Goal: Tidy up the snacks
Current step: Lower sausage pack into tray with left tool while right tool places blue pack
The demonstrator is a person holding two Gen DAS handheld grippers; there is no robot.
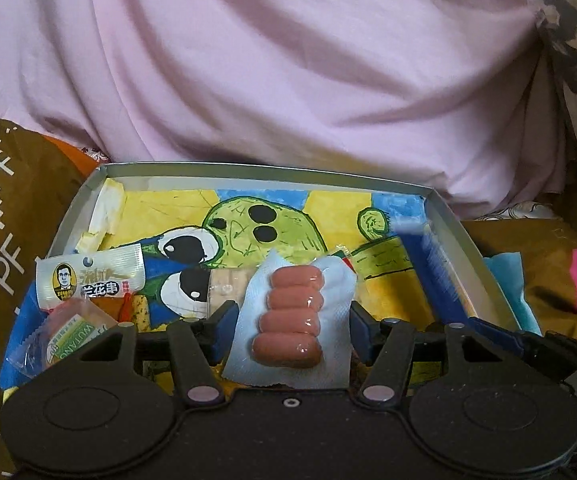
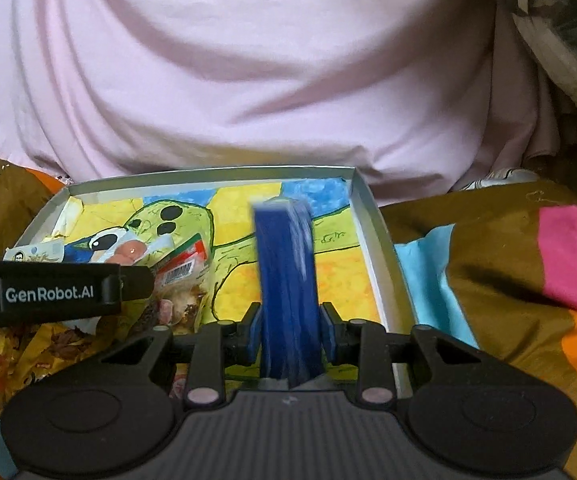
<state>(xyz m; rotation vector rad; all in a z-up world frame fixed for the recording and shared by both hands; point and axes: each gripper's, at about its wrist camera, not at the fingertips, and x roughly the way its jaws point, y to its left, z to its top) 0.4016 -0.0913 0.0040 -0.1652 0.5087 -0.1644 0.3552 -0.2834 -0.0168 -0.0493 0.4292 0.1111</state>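
A shallow white tray with a painted cactus picture on its floor lies in front of me; it also shows in the right wrist view. My left gripper is shut on a clear pack of small sausages and holds it over the tray. My right gripper is shut on a long blue snack pack over the tray's right half; the pack also shows in the left wrist view. A white snack packet with a man's face and a green-labelled packet lie at the tray's left.
A pink cloth rises behind the tray. Brown printed fabric lies at the left and a brown, pink, blue and orange cover at the right. A red packet and yellow wrappers sit near the tray's left front.
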